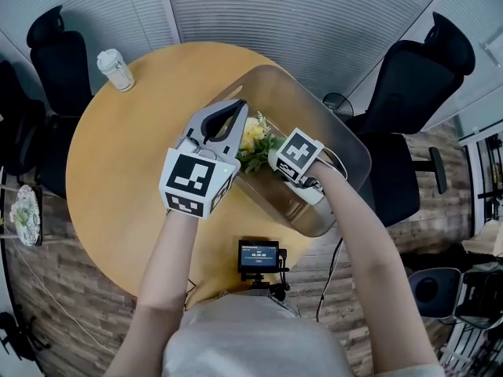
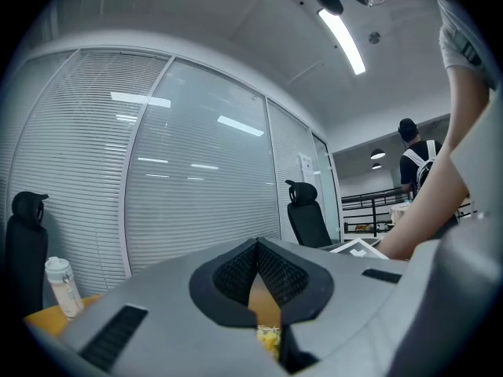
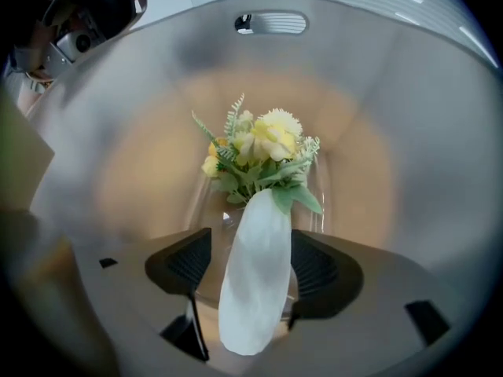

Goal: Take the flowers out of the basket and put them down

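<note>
A bouquet of yellow flowers (image 1: 255, 144) with green leaves lies inside a translucent grey basket (image 1: 346, 140) on the round wooden table (image 1: 118, 171). My right gripper (image 1: 297, 157) points down into the basket. In the right gripper view it (image 3: 251, 264) is open, and the bouquet's white wrapped stem (image 3: 255, 289) lies between the two pads with narrow gaps on both sides. The blooms (image 3: 263, 151) rest on the basket's floor. My left gripper (image 1: 236, 107) is shut, level, with its tips at the basket's far-left rim. Whether it pinches the rim I cannot tell. Its pads (image 2: 236, 277) meet.
A lidded white cup (image 1: 115, 69) stands at the table's far left. Black office chairs (image 1: 59, 61) (image 1: 416, 85) flank the table. A small screen on a tripod (image 1: 259, 255) sits at the near edge. The basket has a handle slot (image 3: 271, 23) in its far wall.
</note>
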Available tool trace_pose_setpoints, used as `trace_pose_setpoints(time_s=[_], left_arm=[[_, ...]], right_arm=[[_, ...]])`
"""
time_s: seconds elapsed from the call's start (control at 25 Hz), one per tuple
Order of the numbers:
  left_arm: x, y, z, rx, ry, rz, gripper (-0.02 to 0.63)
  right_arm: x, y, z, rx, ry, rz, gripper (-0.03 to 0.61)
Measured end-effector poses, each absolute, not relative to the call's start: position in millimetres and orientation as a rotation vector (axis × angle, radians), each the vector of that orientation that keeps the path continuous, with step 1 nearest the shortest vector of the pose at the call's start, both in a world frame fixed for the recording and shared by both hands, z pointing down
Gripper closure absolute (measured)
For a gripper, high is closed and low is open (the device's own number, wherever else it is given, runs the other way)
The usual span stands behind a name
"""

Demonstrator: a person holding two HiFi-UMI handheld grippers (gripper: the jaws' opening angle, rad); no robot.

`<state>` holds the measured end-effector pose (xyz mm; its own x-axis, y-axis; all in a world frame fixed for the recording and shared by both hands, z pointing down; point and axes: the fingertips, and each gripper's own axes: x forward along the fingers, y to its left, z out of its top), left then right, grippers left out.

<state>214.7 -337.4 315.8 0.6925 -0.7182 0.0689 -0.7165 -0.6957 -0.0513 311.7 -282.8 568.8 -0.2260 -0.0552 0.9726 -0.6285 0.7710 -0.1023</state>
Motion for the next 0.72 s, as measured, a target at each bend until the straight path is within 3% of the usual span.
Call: trace_pose_setpoints(time_s=[0.72], left_arm=[[204.3, -347.7, 313.9, -2.872, 1.235, -0.101, 0.609]], right_arm=[[330.4, -282.0, 614.1, 0.562, -1.616, 0.637, 0.245]])
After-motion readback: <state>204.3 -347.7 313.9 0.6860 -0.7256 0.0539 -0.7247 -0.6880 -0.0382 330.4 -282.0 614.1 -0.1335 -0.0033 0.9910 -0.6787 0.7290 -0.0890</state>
